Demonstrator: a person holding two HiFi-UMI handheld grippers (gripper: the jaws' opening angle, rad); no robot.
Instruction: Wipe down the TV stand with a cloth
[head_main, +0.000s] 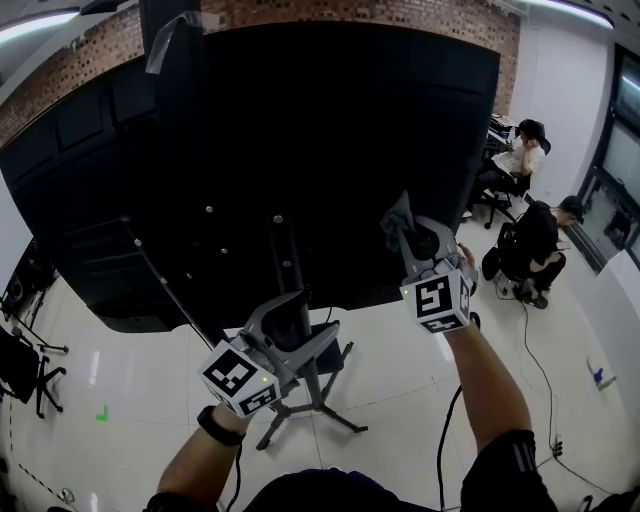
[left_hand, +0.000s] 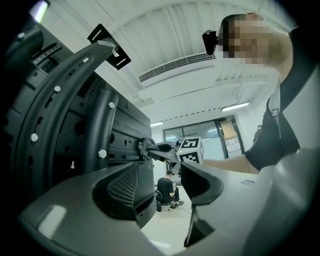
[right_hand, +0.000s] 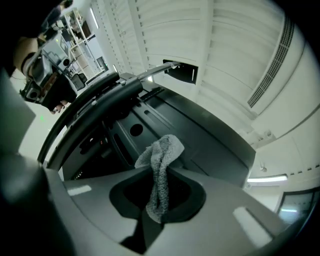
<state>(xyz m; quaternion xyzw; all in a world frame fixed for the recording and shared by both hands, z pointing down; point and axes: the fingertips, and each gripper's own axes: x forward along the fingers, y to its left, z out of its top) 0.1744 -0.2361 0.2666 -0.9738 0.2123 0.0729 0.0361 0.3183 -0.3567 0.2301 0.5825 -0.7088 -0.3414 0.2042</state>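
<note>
The big black TV (head_main: 330, 130) shows its back, mounted on a dark stand with an upright pole (head_main: 287, 262) and splayed legs (head_main: 325, 405) on the white floor. My right gripper (head_main: 405, 232) is raised against the TV's lower right back, shut on a grey cloth (head_main: 398, 213). In the right gripper view the cloth (right_hand: 161, 167) hangs pinched between the jaws of that gripper (right_hand: 160, 175) and touches the black panel (right_hand: 200, 135). My left gripper (head_main: 300, 322) is lower, beside the pole, open with nothing in it (left_hand: 167, 185). The pole (left_hand: 100, 135) stands left of its jaws.
Two people sit on chairs at the back right (head_main: 535, 245) (head_main: 520, 150). A cable (head_main: 540, 370) trails over the floor on the right. A black tripod-like stand (head_main: 25, 370) is at the left edge. A brick wall (head_main: 60, 70) runs behind the TV.
</note>
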